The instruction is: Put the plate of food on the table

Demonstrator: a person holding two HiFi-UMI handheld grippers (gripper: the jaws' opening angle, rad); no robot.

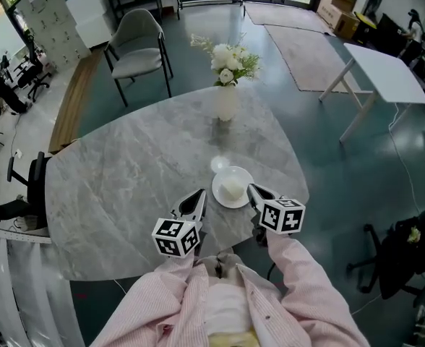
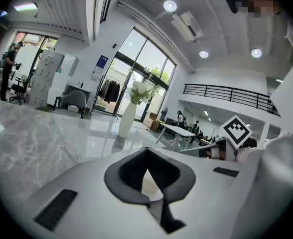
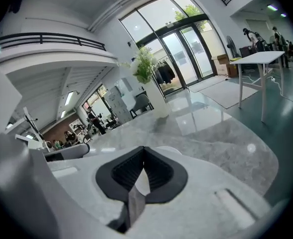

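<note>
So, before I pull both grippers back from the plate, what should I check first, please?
1. Plate rests on the table: ok.
2. Food sits on the plate: ok.
3. Left gripper fingers together, nothing between: ok.
4. Right gripper fingers together, nothing between: ok.
5. Both grippers free of the plate rim: cannot tell; they stand very near it.
6. Vase stands well beyond the plate: ok.

The left arm [image 1: 158, 298] and right arm [image 1: 310, 280], in pink striped sleeves, reach forward side by side. The left gripper [image 1: 197, 199] and right gripper [image 1: 255, 192] point ahead and slightly down, each with its 2 jaws closed together.
</note>
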